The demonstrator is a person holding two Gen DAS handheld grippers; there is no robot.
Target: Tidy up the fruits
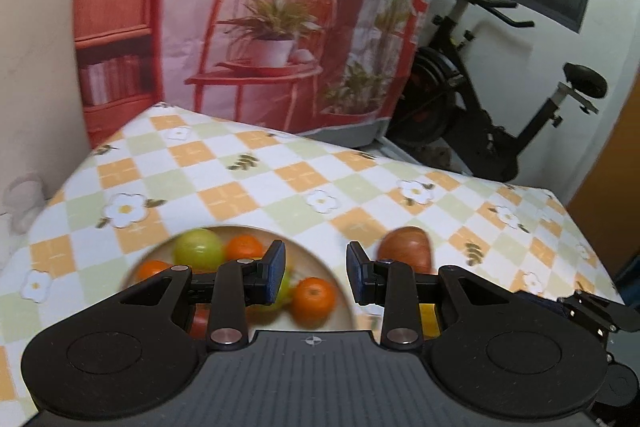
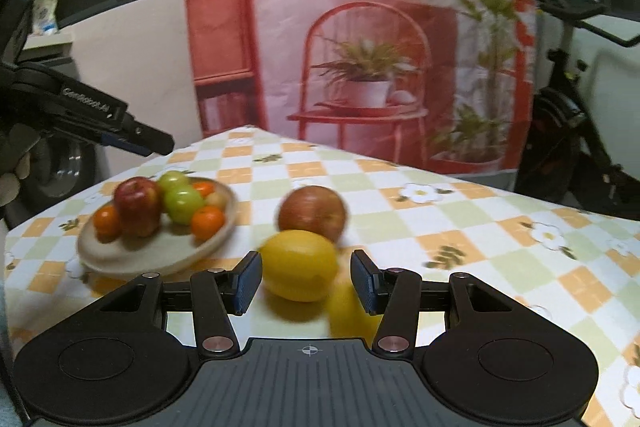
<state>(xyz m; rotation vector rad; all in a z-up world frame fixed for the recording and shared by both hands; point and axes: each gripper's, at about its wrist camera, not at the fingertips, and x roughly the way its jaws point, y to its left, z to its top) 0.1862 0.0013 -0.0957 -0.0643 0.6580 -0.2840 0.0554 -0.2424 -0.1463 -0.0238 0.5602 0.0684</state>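
- Where the checked tablecloth [image 2: 460,227] ends, a pink backdrop [image 2: 360,7] hangs far; exercise bike [image 1: 500,99] right.
- Left gripper [image 1: 316,275] jaws spread, empty, above plate [image 2: 132,259].
- Right gripper [image 2: 306,281] jaws spread, lemon [image 2: 298,263] beyond.

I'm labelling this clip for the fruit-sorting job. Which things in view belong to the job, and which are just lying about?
Part of the job:
- plate already holding apples and oranges
- loose red apple on the tablecloth
- lemon before the right gripper
- left gripper

Just lying about:
- exercise bike
- printed backdrop
- checked tablecloth
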